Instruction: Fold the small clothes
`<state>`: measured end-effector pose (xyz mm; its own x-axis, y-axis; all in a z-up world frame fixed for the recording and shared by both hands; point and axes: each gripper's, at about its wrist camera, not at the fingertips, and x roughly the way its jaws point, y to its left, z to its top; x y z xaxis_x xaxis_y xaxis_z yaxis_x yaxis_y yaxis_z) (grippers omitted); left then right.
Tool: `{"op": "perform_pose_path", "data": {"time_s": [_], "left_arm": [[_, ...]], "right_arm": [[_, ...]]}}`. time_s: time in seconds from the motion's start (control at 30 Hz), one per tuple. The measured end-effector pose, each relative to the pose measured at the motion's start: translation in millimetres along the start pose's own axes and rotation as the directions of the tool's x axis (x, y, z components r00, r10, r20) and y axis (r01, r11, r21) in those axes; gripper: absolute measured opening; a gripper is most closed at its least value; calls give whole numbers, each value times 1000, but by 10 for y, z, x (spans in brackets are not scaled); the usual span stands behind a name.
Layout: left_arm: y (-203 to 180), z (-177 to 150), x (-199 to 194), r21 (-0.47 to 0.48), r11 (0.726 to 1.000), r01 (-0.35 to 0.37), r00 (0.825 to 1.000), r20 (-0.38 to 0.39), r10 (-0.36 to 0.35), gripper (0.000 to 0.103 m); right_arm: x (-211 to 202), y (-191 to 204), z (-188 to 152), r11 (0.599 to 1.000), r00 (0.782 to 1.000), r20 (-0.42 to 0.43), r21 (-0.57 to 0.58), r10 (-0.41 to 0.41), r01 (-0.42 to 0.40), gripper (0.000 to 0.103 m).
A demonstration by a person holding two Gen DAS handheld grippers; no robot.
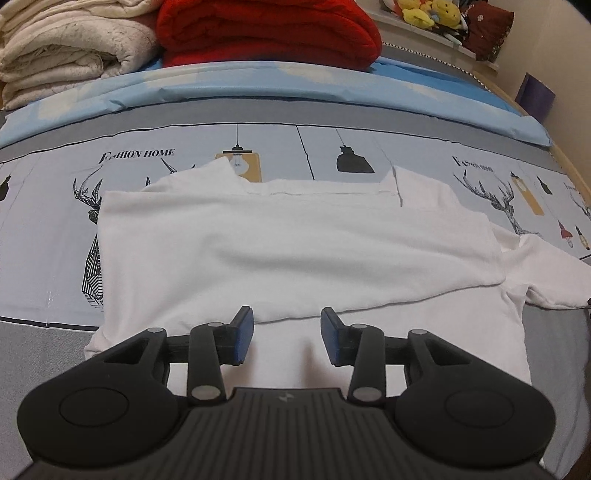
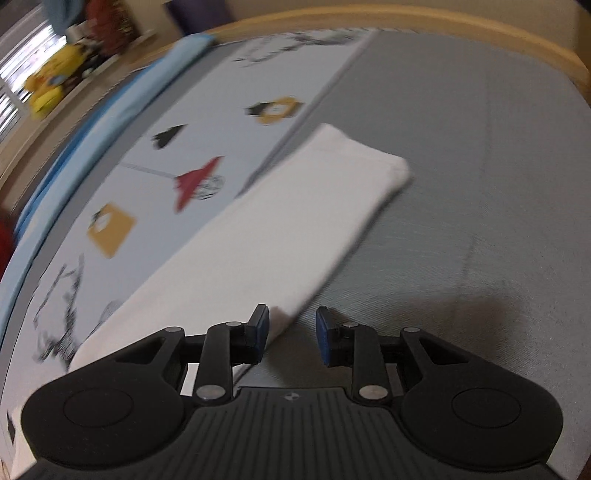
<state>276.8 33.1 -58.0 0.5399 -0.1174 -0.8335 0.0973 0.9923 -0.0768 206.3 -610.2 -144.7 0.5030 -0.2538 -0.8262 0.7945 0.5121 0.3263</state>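
A white T-shirt (image 1: 280, 243) lies on the bed, folded across itself, with one sleeve sticking out at the right. My left gripper (image 1: 287, 334) is open and empty, hovering over the shirt's near part just before the folded edge. In the right wrist view, which is blurred, the shirt's sleeve (image 2: 280, 221) stretches away diagonally on the grey cover. My right gripper (image 2: 291, 332) is open and empty at the sleeve's near edge, with the left finger over the cloth.
The bed sheet (image 1: 48, 229) has deer and lamp prints, with a grey band (image 2: 461, 184) at the side. A red blanket (image 1: 266, 33) and a cream blanket (image 1: 66, 51) are stacked at the back. Yellow plush toys (image 1: 432, 14) sit on a shelf. A wooden bed edge (image 2: 480, 40) borders the right.
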Motion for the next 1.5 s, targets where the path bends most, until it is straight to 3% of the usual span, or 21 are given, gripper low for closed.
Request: {"op": "perform_pose_path", "data": {"time_s": [0.1, 0.2, 0.4, 0.47, 0.5, 0.53, 0.7, 0.9, 1.03, 1.1, 1.13, 1.2, 1.27, 1.3, 1.4, 1.43, 1.5], "left_arm": [[12, 0, 18, 0, 1000, -4, 1000, -5, 4, 45], [27, 3, 28, -2, 1000, -7, 1000, -6, 7, 45], [42, -7, 32, 5, 1000, -8, 1000, -8, 8, 45], [50, -10, 32, 5, 1000, -10, 1000, -9, 10, 45], [59, -10, 31, 3, 1000, -10, 1000, -9, 10, 45], [70, -11, 30, 2, 1000, -11, 1000, -9, 11, 45], [130, -3, 16, -7, 1000, -10, 1000, -7, 10, 45], [207, 15, -16, -22, 1000, -13, 1000, -3, 13, 45], [317, 40, -65, -56, 998, -13, 1000, 4, 14, 45], [382, 58, -91, -76, 997, -13, 1000, 6, 13, 45], [429, 75, -107, -91, 996, -14, 1000, 9, 15, 45], [533, 112, -131, -127, 992, -16, 1000, 13, 18, 45], [671, 154, -148, -174, 985, -14, 1000, 13, 17, 45], [742, 173, -153, -197, 980, -14, 1000, 13, 17, 45], [952, 233, -162, -255, 967, -16, 1000, 12, 20, 45], [1024, 248, -163, -276, 961, -17, 1000, 11, 21, 45], [1145, 274, -164, -316, 949, -16, 1000, 10, 20, 45]], "right_arm": [[44, -40, 0, 1000, 1000, 18, 21, 11, -11, 29], [52, -12, -23, 1000, 999, 30, 22, 21, -21, 37], [89, -31, 31, 999, 997, 64, 39, 31, -34, 36], [99, -32, 41, 999, 996, 84, 35, 29, -32, 28], [107, -30, 42, 999, 995, 93, 32, 23, -26, 12], [120, -28, 37, 999, 995, 100, 28, 21, -24, 5], [8, 121, 28, 1000, 982, 185, -17, 20, -17, 3], [-412, 688, -43, 985, 936, 345, -175, 64, -3, 3], [-835, 1306, -330, 943, 890, 419, -330, 180, -36, 3], [-1137, 1727, -641, 883, 849, 424, -459, 314, -97, 3], [-1286, 1923, -824, 834, 827, 392, -529, 402, -155, 3], [-1550, 2271, -1240, 706, 763, 309, -660, 569, -259, 3], [-1749, 2573, -1712, 513, 688, 125, -762, 715, -395, 3], [-1810, 2692, -1956, 394, 646, -8, -786, 763, -476, 3], [-1780, 2859, -2457, 182, 579, -337, -731, 743, -658, 3], [-1755, 2866, -2562, 163, 583, -387, -718, 715, -677, 4], [-1707, 2876, -2692, 200, 639, -426, -711, 640, -675, 6]]}}
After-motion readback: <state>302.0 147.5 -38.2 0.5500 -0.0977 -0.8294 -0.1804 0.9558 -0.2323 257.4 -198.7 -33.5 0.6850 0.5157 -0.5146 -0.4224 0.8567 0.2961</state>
